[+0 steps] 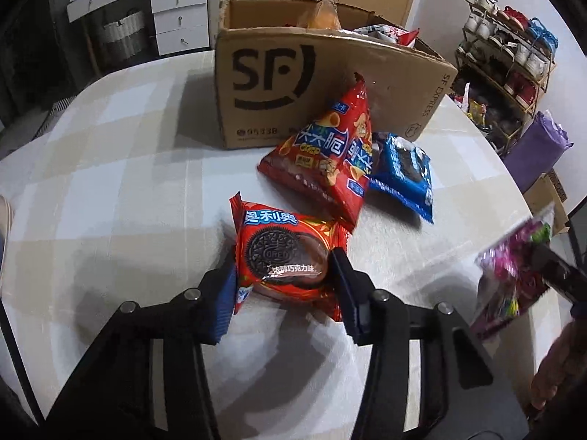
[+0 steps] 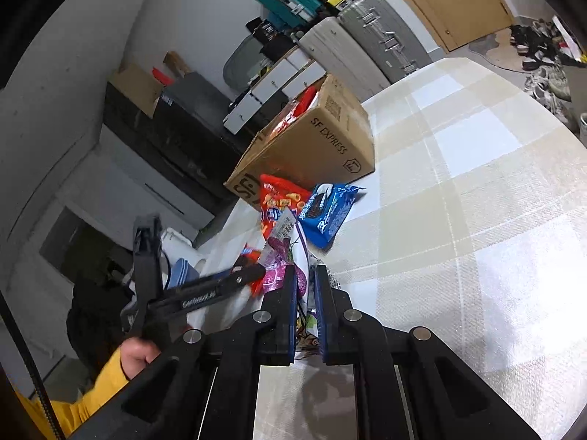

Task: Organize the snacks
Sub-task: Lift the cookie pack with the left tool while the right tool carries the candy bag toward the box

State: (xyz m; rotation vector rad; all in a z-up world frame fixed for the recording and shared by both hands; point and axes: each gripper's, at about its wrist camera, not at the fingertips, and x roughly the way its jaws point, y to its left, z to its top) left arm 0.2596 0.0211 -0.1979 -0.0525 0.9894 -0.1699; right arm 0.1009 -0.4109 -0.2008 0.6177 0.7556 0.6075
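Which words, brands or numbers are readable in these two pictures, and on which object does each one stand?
"SF": large logo on the cardboard box.
"SF EXPRESS": box's side panel.
"95338": bottom of the box front; first digit uncertain.
"OREO": on the cookie pictured on the red Oreo pack; Chinese characters above and below.
"crisp": red chip bag, among Chinese characters.
Blue Oreo pack, pink snack bag: print too blurred.

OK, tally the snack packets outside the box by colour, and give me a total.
Red: 2 - the cookie packet between the left gripper's pads, and the chip bag leaning by the box.
Blue: 1 - the cookie packet on the table.
Pink-purple: 1 - the candy bag pinched in the right gripper.
Total: 4
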